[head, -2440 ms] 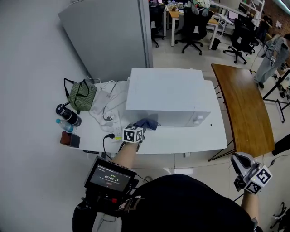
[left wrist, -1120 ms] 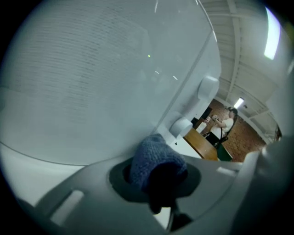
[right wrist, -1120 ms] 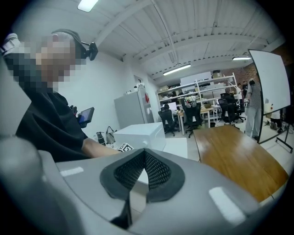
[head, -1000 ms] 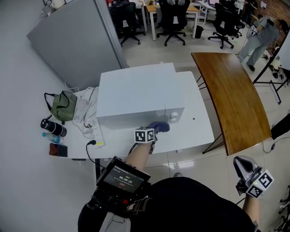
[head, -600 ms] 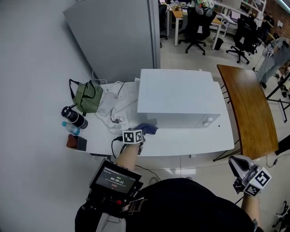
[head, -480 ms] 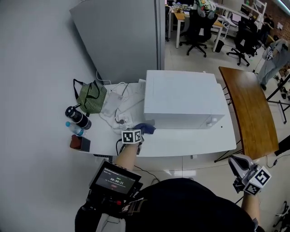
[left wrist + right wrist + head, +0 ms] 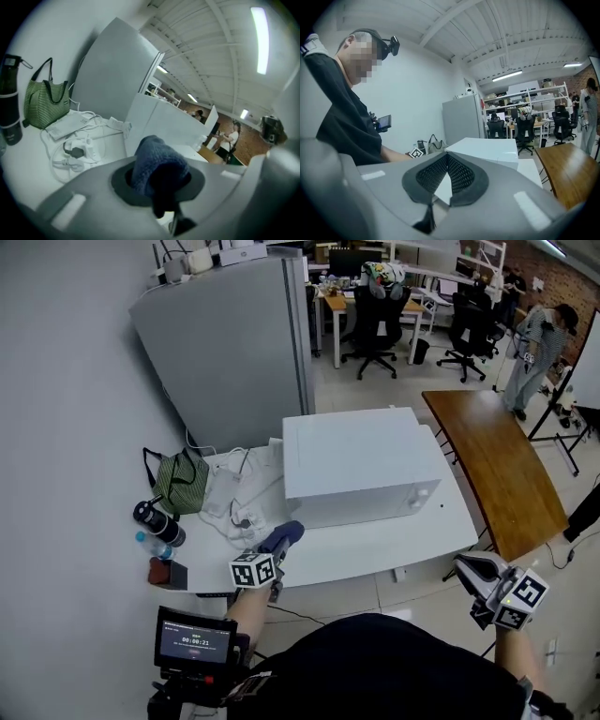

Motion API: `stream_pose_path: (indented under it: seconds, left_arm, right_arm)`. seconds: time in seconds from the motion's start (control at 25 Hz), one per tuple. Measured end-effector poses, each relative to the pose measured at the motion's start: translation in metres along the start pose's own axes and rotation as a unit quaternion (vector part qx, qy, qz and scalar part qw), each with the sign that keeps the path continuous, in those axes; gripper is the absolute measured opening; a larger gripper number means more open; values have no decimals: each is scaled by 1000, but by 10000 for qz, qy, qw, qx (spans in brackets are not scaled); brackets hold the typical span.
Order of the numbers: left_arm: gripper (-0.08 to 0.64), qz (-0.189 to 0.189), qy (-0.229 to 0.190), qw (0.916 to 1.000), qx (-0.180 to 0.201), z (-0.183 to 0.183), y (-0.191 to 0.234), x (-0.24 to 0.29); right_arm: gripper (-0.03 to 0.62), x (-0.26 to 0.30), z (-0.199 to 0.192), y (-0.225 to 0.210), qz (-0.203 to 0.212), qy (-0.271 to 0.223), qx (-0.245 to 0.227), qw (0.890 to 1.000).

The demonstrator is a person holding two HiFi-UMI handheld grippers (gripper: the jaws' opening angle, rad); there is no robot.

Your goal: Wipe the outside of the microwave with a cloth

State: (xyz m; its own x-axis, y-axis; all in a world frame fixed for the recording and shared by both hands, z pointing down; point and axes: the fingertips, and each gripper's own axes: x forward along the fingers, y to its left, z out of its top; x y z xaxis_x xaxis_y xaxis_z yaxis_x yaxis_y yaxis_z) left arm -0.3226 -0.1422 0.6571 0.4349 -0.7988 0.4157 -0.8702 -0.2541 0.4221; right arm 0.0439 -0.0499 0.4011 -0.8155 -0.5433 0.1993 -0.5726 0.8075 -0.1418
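Left hand-held gripper (image 7: 277, 545) pinches the blue cloth (image 7: 285, 534) between its jaws, over the counter (image 7: 394, 545) and near the front left corner of the white microwave (image 7: 356, 460). Right hand-held gripper (image 7: 473, 570) hangs well apart, off the counter's front right, its jaws pressed together on nothing. A green bag (image 7: 180, 482) and cables (image 7: 234, 498) lie left of the microwave.

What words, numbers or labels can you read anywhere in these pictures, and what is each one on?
"00:00:21", as best the small digits read: on the screen at the person's chest.
Left tool and right tool: only black-and-white square marker patterns, no letters.
Microwave, dark bottle, green bag: any print is too small to read.
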Motion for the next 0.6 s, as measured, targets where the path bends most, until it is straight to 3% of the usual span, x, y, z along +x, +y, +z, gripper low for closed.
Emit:
stream_pose_path:
  seconds: [0.2, 0.32, 0.6]
  left_arm:
    - [57, -634, -21, 9962, 602, -12, -104, -16]
    - [58, -1014, -254, 9910, 832, -17, -177, -30]
    - [58, -1426, -1180, 9814, 518, -40, -329, -65]
  right_arm:
    - [5, -19, 3, -10, 199, -262, -2, 9995]
    - [5, -48, 1, -19, 388, -386, -84, 9985]
    - [5, -145, -47, -41, 997, -460, 70, 9939]
